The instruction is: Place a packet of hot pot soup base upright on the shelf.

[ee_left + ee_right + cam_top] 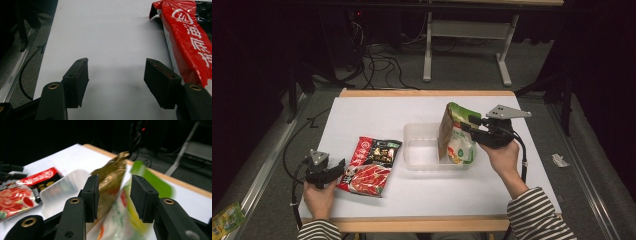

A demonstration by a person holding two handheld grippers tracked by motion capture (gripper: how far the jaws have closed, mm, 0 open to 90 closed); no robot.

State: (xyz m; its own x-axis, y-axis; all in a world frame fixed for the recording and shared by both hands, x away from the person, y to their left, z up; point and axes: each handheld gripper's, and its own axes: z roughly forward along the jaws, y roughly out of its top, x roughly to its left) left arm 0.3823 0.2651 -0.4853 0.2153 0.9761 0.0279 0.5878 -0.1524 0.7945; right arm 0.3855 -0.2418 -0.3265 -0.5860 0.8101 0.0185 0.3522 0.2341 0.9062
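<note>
Your right gripper [113, 197] fingers stand open around the green pouch [458, 137] in the clear tray [418, 150]; it looks light, floppy, slippery. Pinch its top seam. Left gripper [116, 80] fingers open, empty.

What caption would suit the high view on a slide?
Right hand-held gripper, jaws apart, beside a green pouch standing in a clear tray; red packet lies nearby.
</note>
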